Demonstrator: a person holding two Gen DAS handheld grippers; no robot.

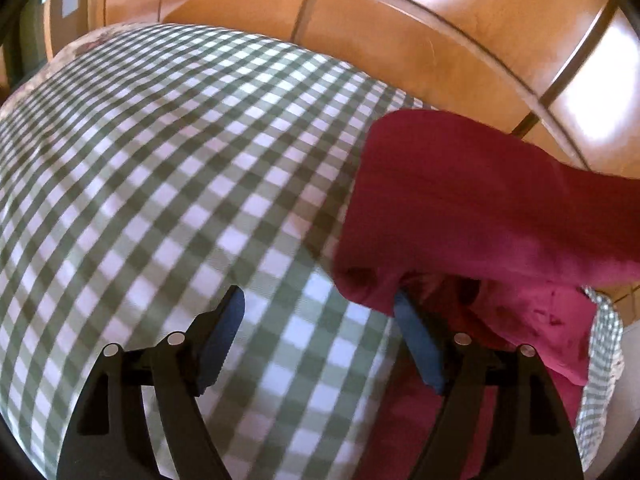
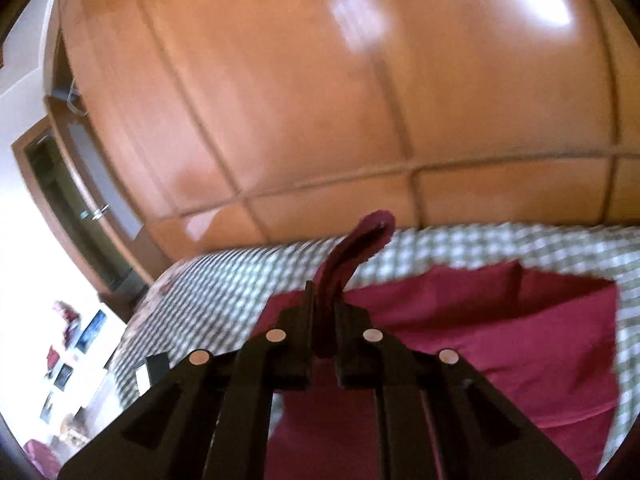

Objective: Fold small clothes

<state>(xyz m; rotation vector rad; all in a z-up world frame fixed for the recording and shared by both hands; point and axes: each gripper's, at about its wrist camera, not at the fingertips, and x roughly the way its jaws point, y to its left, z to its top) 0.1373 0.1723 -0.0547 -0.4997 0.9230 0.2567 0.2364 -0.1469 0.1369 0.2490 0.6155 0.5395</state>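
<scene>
A dark red garment (image 1: 472, 208) lies at the right of the green-and-white checked cloth (image 1: 168, 184). My left gripper (image 1: 320, 300) is open above the cloth, its right finger (image 1: 416, 344) tucked under the garment's lifted edge, its left finger over bare cloth. In the right wrist view my right gripper (image 2: 323, 300) is shut on a folded edge of the red garment (image 2: 500, 320), and a strip of it sticks up past the fingertips. The rest of the garment lies below on the checked cloth (image 2: 208, 292).
A wooden wardrobe with panel doors (image 2: 320, 100) stands right behind the checked surface. The surface's edge (image 1: 604, 344) falls away at the right in the left wrist view. A doorway (image 2: 60, 200) and a white wall with pictures show at the left.
</scene>
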